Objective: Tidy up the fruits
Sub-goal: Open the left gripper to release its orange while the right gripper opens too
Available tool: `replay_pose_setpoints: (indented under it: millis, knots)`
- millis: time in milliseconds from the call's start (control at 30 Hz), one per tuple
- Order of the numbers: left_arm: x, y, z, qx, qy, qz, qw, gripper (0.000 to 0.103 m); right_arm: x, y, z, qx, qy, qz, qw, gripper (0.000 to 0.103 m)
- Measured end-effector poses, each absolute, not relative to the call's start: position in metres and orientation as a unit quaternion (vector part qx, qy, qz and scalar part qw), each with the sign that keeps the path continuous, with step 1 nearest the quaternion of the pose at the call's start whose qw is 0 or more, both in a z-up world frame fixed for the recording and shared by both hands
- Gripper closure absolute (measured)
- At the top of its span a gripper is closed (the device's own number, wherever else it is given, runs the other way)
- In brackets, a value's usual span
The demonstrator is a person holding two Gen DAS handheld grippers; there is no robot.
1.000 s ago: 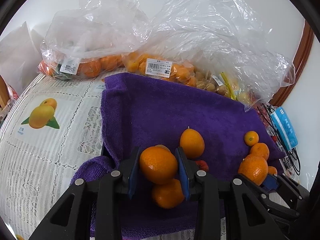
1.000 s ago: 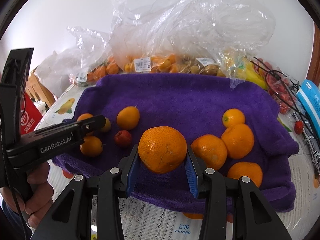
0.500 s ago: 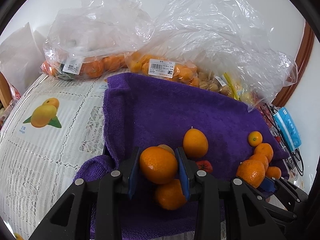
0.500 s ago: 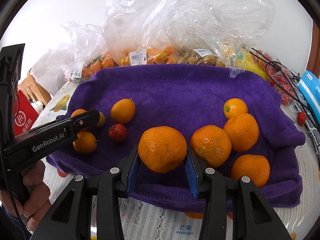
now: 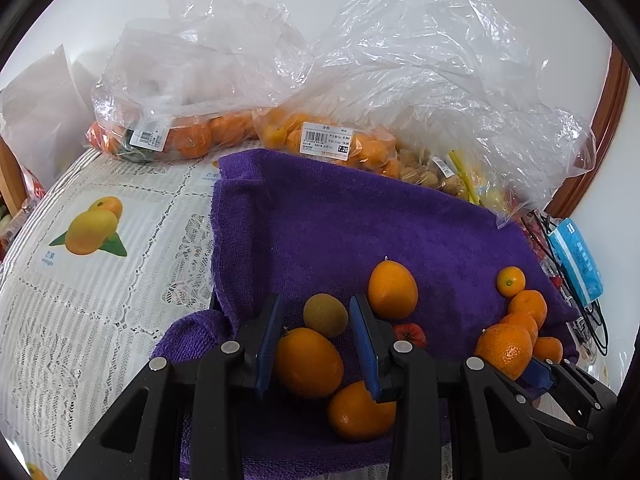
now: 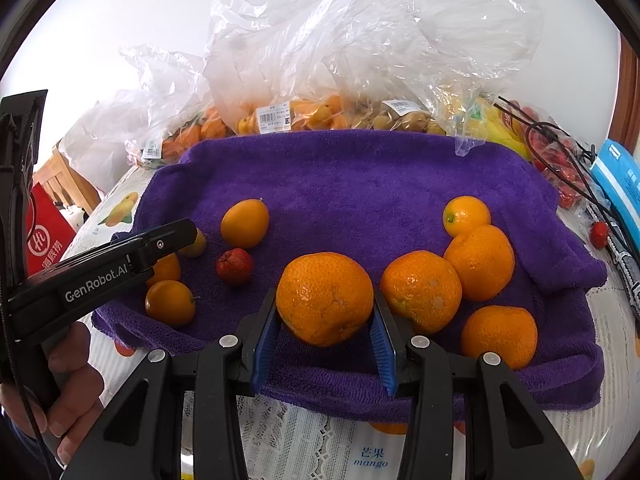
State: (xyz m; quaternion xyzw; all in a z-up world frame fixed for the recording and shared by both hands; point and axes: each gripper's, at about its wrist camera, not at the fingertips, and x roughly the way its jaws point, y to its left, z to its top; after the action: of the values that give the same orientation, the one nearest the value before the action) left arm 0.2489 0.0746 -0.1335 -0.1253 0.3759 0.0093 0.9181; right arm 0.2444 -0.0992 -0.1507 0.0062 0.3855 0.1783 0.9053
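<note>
A purple towel (image 5: pixel 360 232) (image 6: pixel 360 184) carries loose fruit. My left gripper (image 5: pixel 315 308) stands open at its left end. A small oval orange (image 5: pixel 308 362) lies on the towel between its blue pads, with a gap on the right side. A greenish-brown fruit (image 5: pixel 325 316) sits just beyond it, another orange (image 5: pixel 360 410) nearer. My right gripper (image 6: pixel 324 300) is shut on a big mandarin (image 6: pixel 324 298), just above the towel's front edge. Three mandarins (image 6: pixel 420 290) and a small orange (image 6: pixel 466 216) lie to its right. A kumquat (image 6: pixel 245 223) and a red fruit (image 6: pixel 235 266) lie to its left.
Clear plastic bags of fruit (image 5: pixel 340 144) (image 6: pixel 320 116) line the back edge of the towel. A lace tablecloth with mango prints (image 5: pixel 92 232) lies left. A blue pack (image 6: pixel 624 184) and black cables (image 6: pixel 560 152) are at the right. A hand (image 6: pixel 68 392) holds the left gripper.
In the left wrist view the orange that filled the gap between the pads now lies lower on the towel, uncovering the greenish fruit behind. The right gripper keeps its mandarin.
</note>
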Motion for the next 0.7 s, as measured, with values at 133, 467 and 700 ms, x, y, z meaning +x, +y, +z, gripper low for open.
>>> replay_pose_setpoints:
  millis: [133,467,700]
  knots:
    - [0.247,0.073,-0.132,-0.125,0.371,0.009,0.92,0.065,0.243,-0.101,-0.149,0.014,0.382,0.18,0.906,0.059]
    - [0.238,0.071,-0.119,-0.108,0.338,0.017,0.935,0.048,0.23,-0.099,-0.137,0.014,0.352,0.184,0.918,0.053]
    - [0.237,0.073,-0.112,-0.113,0.325,0.018,0.939,0.042,0.225,-0.103,-0.126,-0.001,0.325,0.169,0.931,0.043]
